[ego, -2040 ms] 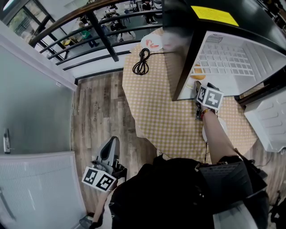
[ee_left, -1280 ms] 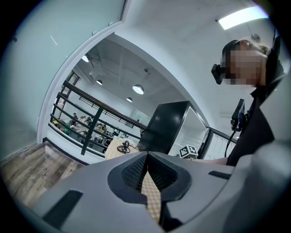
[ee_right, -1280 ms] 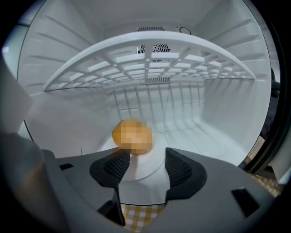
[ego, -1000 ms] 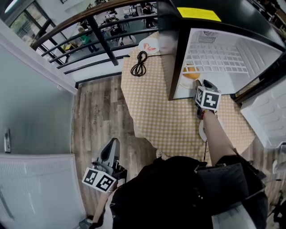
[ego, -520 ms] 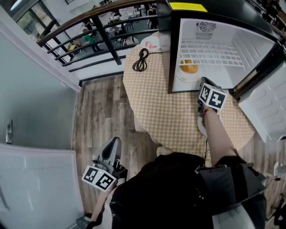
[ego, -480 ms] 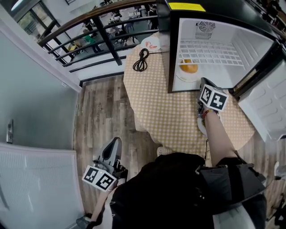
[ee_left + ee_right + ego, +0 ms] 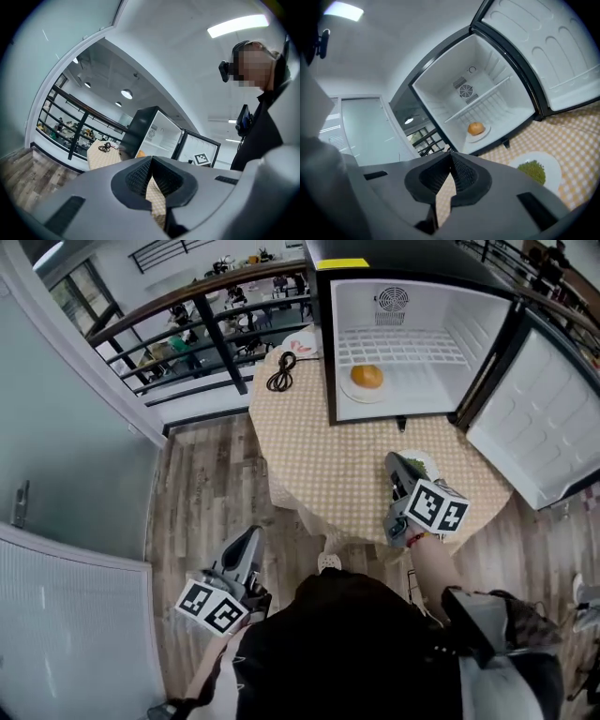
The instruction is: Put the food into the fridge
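A black mini fridge (image 7: 412, 296) stands open on the checked table (image 7: 319, 456), its door (image 7: 539, 418) swung to the right. Inside lies a white plate with a round orange food (image 7: 366, 378), also seen in the right gripper view (image 7: 476, 128). A second plate with green food (image 7: 424, 465) sits on the table in front of the fridge, partly hidden by my right gripper (image 7: 394, 462). That gripper (image 7: 451, 157) is shut and empty, hanging over the table's near side and pointing at the fridge. My left gripper (image 7: 253, 535) is low at my left over the floor, shut (image 7: 151, 160) and empty.
A coiled black cable (image 7: 280, 371) and a small plate with red marks (image 7: 302, 341) lie at the table's far left. A dark railing (image 7: 206, 324) runs behind the table. Wooden floor (image 7: 206, 484) and a grey wall lie to the left.
My right gripper has drawn back from the fridge opening to the table's near side. The plate with the orange food stays in the fridge. The left gripper has hardly shifted.
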A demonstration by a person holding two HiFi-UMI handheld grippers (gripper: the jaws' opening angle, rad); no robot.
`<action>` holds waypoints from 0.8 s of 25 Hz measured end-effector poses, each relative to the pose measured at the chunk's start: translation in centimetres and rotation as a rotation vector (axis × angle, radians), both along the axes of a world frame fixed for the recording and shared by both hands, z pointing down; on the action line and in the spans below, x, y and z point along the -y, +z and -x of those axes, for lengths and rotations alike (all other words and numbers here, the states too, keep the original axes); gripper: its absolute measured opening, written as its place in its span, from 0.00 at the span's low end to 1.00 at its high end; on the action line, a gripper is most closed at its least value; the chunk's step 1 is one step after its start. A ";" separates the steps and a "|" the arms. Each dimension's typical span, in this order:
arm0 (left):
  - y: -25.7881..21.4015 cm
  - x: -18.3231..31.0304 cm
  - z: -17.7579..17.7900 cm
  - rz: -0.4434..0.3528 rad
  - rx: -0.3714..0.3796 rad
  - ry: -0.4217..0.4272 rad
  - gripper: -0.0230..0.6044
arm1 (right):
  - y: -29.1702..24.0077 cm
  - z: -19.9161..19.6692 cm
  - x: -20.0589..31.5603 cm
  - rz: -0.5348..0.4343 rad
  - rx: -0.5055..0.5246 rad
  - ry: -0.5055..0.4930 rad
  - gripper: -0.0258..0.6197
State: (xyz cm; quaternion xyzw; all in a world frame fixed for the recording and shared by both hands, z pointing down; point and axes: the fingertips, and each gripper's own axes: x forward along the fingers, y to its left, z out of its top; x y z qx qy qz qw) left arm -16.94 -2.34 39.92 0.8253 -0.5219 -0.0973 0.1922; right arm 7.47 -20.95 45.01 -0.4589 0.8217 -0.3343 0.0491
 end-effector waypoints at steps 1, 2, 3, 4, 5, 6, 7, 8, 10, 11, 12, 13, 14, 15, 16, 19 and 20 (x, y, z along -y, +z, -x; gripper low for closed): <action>-0.1 -0.8 -0.5 -0.005 -0.002 0.007 0.06 | 0.2 -0.1 -2.0 0.000 -0.024 -0.021 0.07; -0.1 -1.6 -1.1 -0.009 -0.005 0.013 0.06 | 0.3 -0.4 -3.8 -0.003 -0.052 -0.038 0.07; 0.0 -2.4 -1.6 -0.010 -0.012 0.017 0.06 | 0.5 -0.8 -5.4 -0.006 -0.079 -0.053 0.06; 0.2 -3.1 -2.2 -0.009 -0.021 0.021 0.06 | 0.6 -1.4 -7.1 -0.006 -0.101 -0.065 0.07; 0.4 -3.9 -2.8 -0.007 -0.031 0.026 0.06 | 0.8 -2.0 -8.6 -0.004 -0.117 -0.074 0.07; 0.7 -4.5 -3.4 -0.005 -0.041 0.032 0.06 | 1.0 -2.7 -10.0 0.001 -0.132 -0.082 0.07; 0.9 -5.0 -4.1 -0.005 -0.048 0.038 0.06 | 1.2 -3.4 -11.3 0.007 -0.148 -0.089 0.07; 1.0 -5.5 -4.7 -0.007 -0.052 0.045 0.06 | 1.4 -4.1 -12.6 0.015 -0.164 -0.096 0.07; 0.9 -6.3 -6.0 -0.016 -0.060 0.059 0.06 | 1.8 -5.3 -15.1 0.033 -0.191 -0.117 0.06; 0.7 -6.7 -6.6 -0.023 -0.064 0.069 0.06 | 1.9 -5.9 -16.3 0.041 -0.201 -0.123 0.06; 0.4 -6.9 -7.1 -0.031 -0.067 0.079 0.06 | 2.0 -6.4 -17.3 0.047 -0.209 -0.123 0.06; 0.0 -7.0 -7.7 -0.040 -0.069 0.092 0.06 | 2.0 -6.9 -18.0 0.050 -0.215 -0.117 0.06; -0.3 -7.0 -8.2 -0.047 -0.069 0.105 0.06 | 2.0 -7.4 -18.5 0.051 -0.216 -0.108 0.06; -0.6 -7.1 -8.7 -0.051 -0.067 0.117 0.06 | 1.8 -7.7 -18.8 0.051 -0.212 -0.098 0.06; -0.7 -7.1 -9.2 -0.054 -0.065 0.128 0.06 | 1.5 -8.0 -19.0 0.049 -0.205 -0.088 0.06; -0.9 -7.2 -10.0 -0.064 -0.047 0.148 0.06 | 0.4 -9.0 -19.1 0.025 -0.192 -0.047 0.06; -0.9 -7.0 -10.1 -0.070 -0.042 0.148 0.06 | 0.1 -9.2 -19.0 0.014 -0.193 -0.040 0.06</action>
